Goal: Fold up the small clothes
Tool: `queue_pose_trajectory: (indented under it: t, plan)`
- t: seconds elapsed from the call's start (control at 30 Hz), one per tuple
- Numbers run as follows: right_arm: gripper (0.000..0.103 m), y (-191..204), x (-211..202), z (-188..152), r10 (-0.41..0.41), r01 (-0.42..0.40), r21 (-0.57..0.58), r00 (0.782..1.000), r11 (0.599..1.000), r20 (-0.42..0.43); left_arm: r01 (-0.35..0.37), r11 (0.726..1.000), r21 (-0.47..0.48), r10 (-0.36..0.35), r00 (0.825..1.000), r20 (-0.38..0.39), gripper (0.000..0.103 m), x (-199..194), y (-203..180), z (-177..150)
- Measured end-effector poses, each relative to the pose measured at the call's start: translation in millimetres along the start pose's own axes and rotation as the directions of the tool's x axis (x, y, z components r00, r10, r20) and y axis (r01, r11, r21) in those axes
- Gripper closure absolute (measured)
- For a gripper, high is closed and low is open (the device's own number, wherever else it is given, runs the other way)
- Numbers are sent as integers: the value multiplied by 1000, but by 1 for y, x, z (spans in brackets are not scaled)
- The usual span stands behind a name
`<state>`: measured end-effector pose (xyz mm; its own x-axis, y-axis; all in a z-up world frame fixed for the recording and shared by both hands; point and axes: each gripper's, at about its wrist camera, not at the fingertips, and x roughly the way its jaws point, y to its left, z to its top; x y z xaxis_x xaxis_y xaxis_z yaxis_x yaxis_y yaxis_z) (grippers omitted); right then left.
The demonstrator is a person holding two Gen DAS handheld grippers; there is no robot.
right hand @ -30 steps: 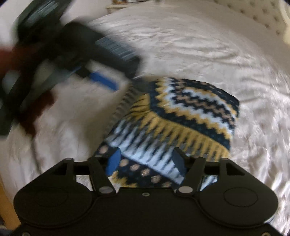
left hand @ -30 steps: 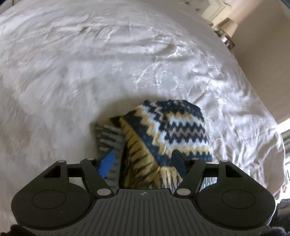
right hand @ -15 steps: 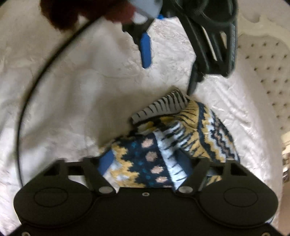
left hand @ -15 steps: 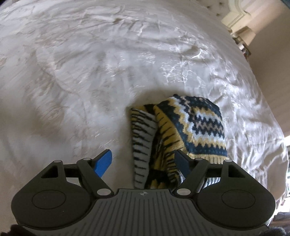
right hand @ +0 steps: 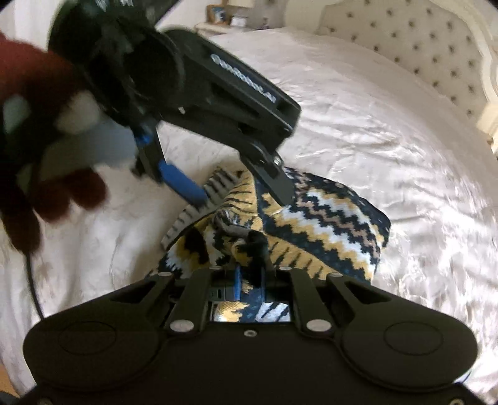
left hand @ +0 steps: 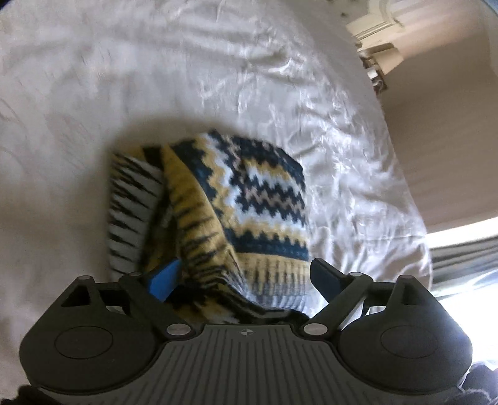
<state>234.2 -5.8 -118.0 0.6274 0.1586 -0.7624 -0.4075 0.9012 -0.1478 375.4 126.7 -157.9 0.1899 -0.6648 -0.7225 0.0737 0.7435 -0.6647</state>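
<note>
A knitted garment, in navy, mustard, white and tan zigzag bands with a ribbed hem, lies bunched in folds on a white, glossy, wrinkled bedspread. The left gripper, of black matte plastic with blue finger pads, has its fingers spread wide to either side of the hem. In the right wrist view the same left gripper descends from upper left, one blue pad at the garment's striped grey edge; white lettering on its body is too blurred to read. That view alone shows the gloved left hand, dark red, and a tufted, buttoned headboard. The right gripper has its fingers pressed together, pinching a raised fold of the knit. The left wrist view alone shows a beige wall and a pale piece of furniture beyond the bed.
</note>
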Motion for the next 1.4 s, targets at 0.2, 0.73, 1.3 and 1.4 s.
queue_pose_trajectory:
  t: [0.2,0.73,1.3,1.4]
  plan:
    - [86,-8,-1,0,13,-13,22,1000,1000,-1,-10,1000,-15,10,1000,-16,6,27,-7,8]
    - [86,6,-9,19,132,-132,-2,990,991,58,-196,969,151,170,971,171,96,-31,-19,5]
    - [33,-18,22,-2,351,-343,201,937,917,0,-338,937,89,315,926,206,55,-17,35,1]
    - [28,-57,7,-3,261,-264,303,964,916,53,-385,915,122,338,895,290,41,-36,21,-4]
